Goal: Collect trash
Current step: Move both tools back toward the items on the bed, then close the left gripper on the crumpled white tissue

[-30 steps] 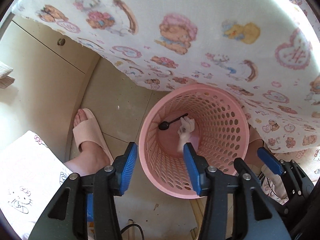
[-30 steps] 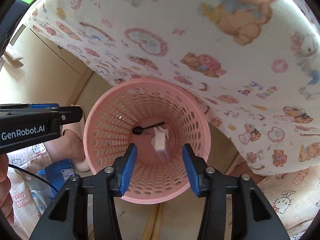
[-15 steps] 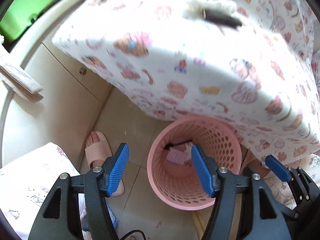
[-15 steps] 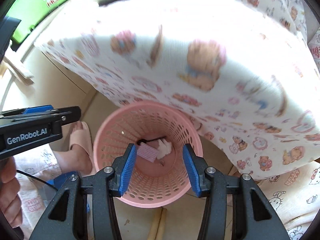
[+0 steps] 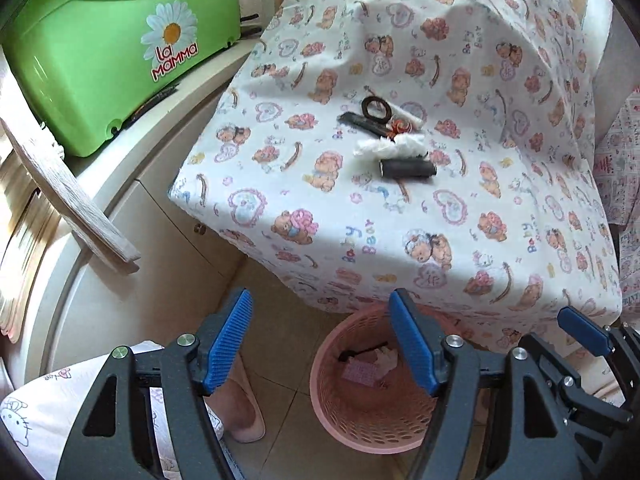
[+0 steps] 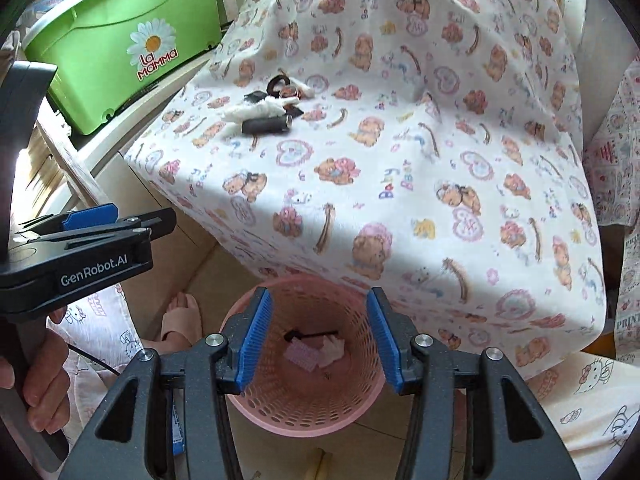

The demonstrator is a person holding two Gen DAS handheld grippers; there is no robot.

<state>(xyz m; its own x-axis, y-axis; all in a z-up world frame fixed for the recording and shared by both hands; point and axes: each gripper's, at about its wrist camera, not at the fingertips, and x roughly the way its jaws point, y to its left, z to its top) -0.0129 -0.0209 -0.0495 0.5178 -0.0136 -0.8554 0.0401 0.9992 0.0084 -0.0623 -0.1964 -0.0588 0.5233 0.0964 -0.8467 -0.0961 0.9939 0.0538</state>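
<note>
A pink perforated basket point(image 5: 372, 420) point(image 6: 316, 412) stands on the floor under the table's front edge. Inside lie a black spoon point(image 6: 308, 335), a pink card point(image 6: 302, 356) and white crumpled paper point(image 6: 334, 350). On the bear-print tablecloth point(image 5: 400, 200) point(image 6: 400, 160) lies a trash pile: a black cylinder point(image 5: 407, 169) point(image 6: 266, 125), white tissue point(image 5: 390, 146) point(image 6: 256, 110), a dark ring point(image 5: 376, 107) and small scraps. My left gripper point(image 5: 322, 350) is open and empty above the floor beside the basket. My right gripper point(image 6: 318, 336) is open and empty above the basket.
A green "La Mamma" plastic box point(image 5: 108, 52) point(image 6: 116, 44) sits on a cream cabinet point(image 5: 132, 220) at the left. A wooden slat point(image 5: 68, 196) leans there. A slippered foot point(image 5: 244, 412) point(image 6: 182, 316) stands left of the basket. The left gripper's body point(image 6: 80, 256) shows in the right wrist view.
Both grippers have risen and tilted up from the basket, so the tabletop and its trash pile come into view. A pink card has appeared in the basket. Both stay open.
</note>
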